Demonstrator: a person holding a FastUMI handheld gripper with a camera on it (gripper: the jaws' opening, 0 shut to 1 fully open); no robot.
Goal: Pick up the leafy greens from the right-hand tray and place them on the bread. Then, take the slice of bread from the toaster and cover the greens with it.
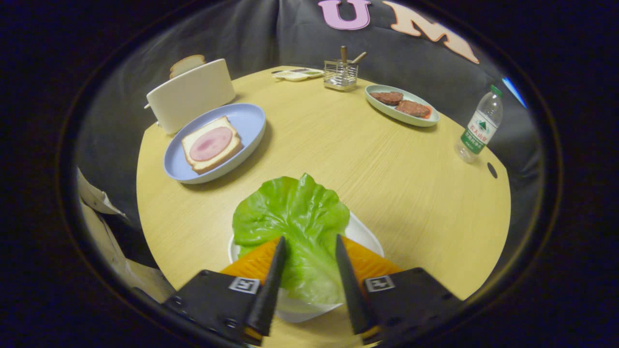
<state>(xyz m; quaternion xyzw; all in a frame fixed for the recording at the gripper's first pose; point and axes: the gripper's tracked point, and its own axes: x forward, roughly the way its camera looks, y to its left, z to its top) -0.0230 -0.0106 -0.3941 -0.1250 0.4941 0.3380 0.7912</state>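
Note:
A green lettuce leaf (290, 212) lies over a white tray (365, 237) right at my fingers. My gripper (308, 239) has both fingers pressed against the leaf's lower part, which fills the narrow gap between them. Beyond and to the left, a blue plate (251, 113) holds a bread slice topped with pink ham (211, 144). Behind that plate stands a white toaster (191, 94) with a slice of bread (187, 64) sticking out of its top.
The round wooden table (387, 183) carries a pale green dish of meat patties (401, 104) at the far right, a water bottle (478, 125) near the right edge, a wire utensil holder (341, 72) and a flat white device (297, 74) at the back.

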